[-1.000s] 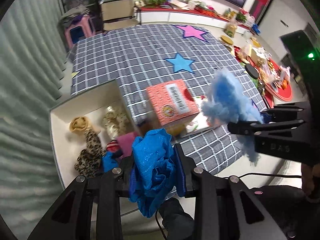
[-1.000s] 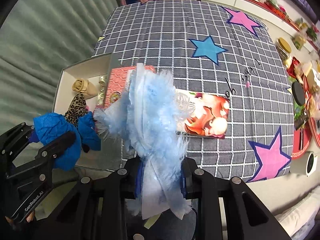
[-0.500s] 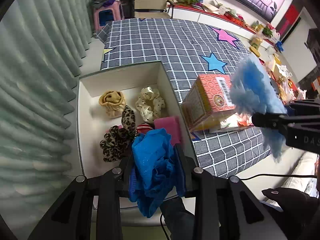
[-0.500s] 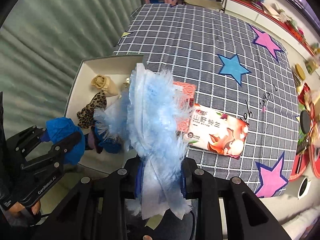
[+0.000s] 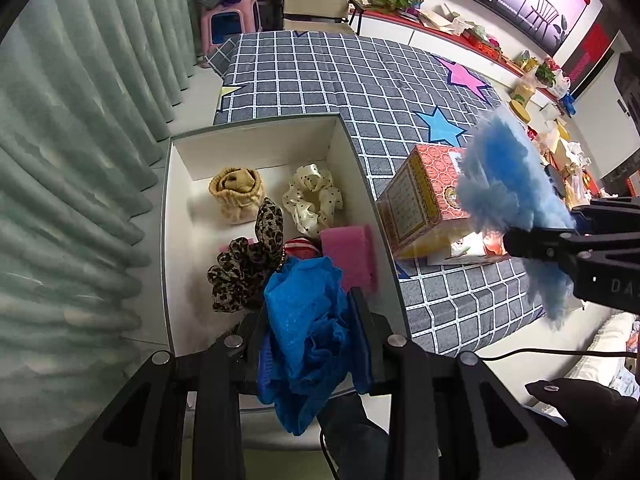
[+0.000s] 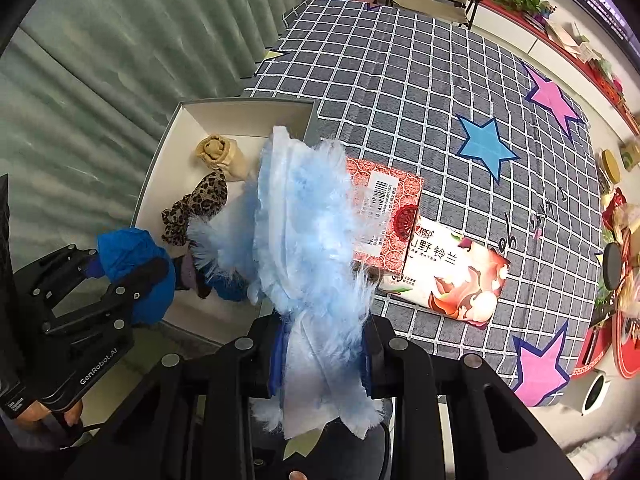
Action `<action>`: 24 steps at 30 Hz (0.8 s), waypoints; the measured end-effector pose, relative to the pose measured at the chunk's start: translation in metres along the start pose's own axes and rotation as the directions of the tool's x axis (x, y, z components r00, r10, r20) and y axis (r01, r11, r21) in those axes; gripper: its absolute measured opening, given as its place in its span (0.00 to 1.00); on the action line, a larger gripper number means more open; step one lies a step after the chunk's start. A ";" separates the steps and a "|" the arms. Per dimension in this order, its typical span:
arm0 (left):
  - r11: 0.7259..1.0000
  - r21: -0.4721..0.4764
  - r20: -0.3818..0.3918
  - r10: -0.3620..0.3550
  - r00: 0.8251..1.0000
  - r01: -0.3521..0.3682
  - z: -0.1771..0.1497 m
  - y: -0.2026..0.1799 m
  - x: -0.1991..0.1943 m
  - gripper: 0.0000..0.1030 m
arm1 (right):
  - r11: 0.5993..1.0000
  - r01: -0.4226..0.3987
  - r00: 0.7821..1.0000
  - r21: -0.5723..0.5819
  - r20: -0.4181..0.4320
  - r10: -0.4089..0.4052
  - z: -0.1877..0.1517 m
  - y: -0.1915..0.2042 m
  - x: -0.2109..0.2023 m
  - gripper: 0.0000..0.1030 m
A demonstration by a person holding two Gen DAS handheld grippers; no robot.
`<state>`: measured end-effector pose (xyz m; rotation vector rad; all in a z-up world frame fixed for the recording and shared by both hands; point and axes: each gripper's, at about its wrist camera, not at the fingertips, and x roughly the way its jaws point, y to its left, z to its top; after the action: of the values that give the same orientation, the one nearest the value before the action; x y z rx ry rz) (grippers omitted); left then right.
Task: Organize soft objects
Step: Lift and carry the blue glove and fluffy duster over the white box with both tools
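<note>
**Both hands loaded, box waiting below**

The checked bench (image 5: 328, 80) carries everything, and you have the white box (image 5: 176, 216) parked at its near-left corner, at about 9 o'clock from the red carton (image 5: 420, 196), so either hand can drop into it. It already holds the smaller soft pieces: a tan bundle (image 5: 238, 194), a leopard scrunchie (image 5: 248, 260), a cream dotted scrunchie (image 5: 314, 200) and a pink pad (image 5: 352, 252).

Your right gripper (image 6: 320, 356) has its fingers pinching the pale blue fluffy cloth (image 6: 308, 240), held above the box's right edge; it is shaggy and limp, with fringed edges.

Your left gripper (image 5: 312, 344) pinches the deep blue mesh cloth (image 5: 304, 320) over the box's near end, likely ready for release; it is crumpled and loosely bunched.
</note>
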<state>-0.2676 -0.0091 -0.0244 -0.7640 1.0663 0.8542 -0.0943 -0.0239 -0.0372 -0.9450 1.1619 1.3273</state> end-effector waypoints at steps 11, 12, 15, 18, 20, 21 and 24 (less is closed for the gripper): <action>1.000 -0.013 -0.014 0.003 1.000 -0.003 -0.002 -0.001 0.005 0.34 | 1.000 -0.004 1.000 -0.018 0.001 0.004 0.001 0.004 0.000 0.29; 1.000 -0.016 -0.014 0.005 1.000 -0.005 -0.002 0.000 0.005 0.34 | 1.000 -0.006 1.000 -0.021 0.002 0.006 0.001 0.004 0.000 0.29; 0.999 -0.037 -0.016 0.011 1.000 -0.012 -0.005 0.005 0.006 0.34 | 0.999 -0.014 1.000 -0.036 0.001 0.014 0.003 0.009 0.002 0.29; 0.998 -0.063 -0.032 0.019 0.999 -0.021 -0.008 0.011 0.009 0.34 | 0.998 -0.027 1.000 -0.057 -0.004 0.026 0.005 0.017 0.004 0.29; 0.997 -0.075 -0.043 0.024 0.999 -0.028 -0.010 0.015 0.011 0.34 | 0.996 -0.037 0.999 -0.076 -0.009 0.037 0.007 0.023 0.007 0.29; 0.996 -0.082 -0.049 0.027 0.998 -0.031 -0.011 0.017 0.013 0.34 | 0.995 -0.041 0.999 -0.088 -0.011 0.041 0.008 0.027 0.008 0.29; 0.995 -0.095 -0.057 0.035 0.998 -0.040 -0.012 0.021 0.015 0.34 | 0.992 -0.052 0.999 -0.118 -0.019 0.050 0.011 0.037 0.011 0.29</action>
<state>-0.2876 -0.0068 -0.0447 -0.8549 1.0974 0.9262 -0.1311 -0.0082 -0.0412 -1.0183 1.1356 1.4453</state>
